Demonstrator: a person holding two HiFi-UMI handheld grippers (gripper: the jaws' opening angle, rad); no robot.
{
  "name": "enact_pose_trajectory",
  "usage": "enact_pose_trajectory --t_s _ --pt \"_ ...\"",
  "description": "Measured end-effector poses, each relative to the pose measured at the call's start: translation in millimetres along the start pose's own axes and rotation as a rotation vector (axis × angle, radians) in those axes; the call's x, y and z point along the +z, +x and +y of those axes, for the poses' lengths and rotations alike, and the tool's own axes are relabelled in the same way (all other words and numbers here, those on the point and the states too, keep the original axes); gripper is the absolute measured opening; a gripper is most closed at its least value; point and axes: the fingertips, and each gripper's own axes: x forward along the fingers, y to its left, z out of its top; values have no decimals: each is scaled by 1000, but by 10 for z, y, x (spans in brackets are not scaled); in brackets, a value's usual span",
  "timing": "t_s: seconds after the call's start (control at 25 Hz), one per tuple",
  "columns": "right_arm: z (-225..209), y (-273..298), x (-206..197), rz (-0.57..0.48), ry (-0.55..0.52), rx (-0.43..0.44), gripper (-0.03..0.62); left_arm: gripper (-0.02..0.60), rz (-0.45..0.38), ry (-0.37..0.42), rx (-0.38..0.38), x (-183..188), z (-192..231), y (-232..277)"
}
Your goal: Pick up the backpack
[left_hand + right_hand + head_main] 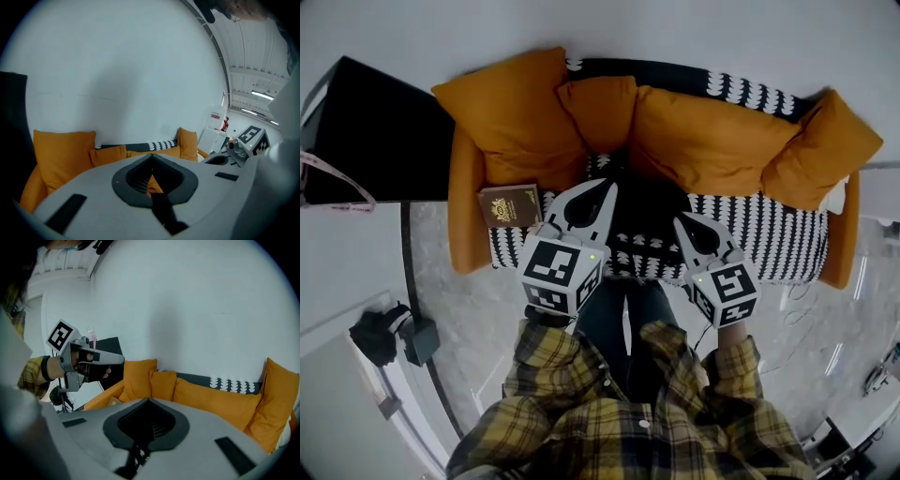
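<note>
A dark, black shape that I take for the backpack (pixel 645 204) lies on the sofa seat, between the orange cushions and the person's legs. My left gripper (pixel 608 186) hovers at its left side, jaws shut on nothing. At the backpack's right side, my right gripper (pixel 680 219) is also shut and empty. In the left gripper view the shut left gripper (pixel 151 156) points at the cushions, and the right gripper (pixel 247 140) shows at the right. In the right gripper view the shut right gripper (pixel 148 400) hides the backpack, and the left gripper (pixel 80 357) is at the left.
The sofa (pixel 773 234) has a black-and-white patterned seat and several orange cushions (pixel 705 136). A brown book (pixel 510 204) lies on its left end. A black cabinet (pixel 375 131) stands to the left. A dark bag (pixel 379 333) sits on the floor.
</note>
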Motion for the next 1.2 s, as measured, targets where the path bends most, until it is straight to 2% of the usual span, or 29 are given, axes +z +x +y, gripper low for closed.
enact_pose_trajectory --t_s 0.28,0.64,0.8,1.0,1.2 --pt "-109 369 -460 85 -38 -27 16 18 63 -49 28 -574 270 262" --pt "-212 797 -1032 173 -83 -21 17 20 208 -15 127 -1430 667 572" --pt "-323 931 -1243 203 -87 -39 16 21 266 -30 146 -1811 764 654" --pt "-463 1049 -1407 230 -75 -69 16 21 304 -65 157 -2099 823 766" --pt "-576 1122 -1511 249 -63 -85 17 23 330 -61 164 -2199 888 858"
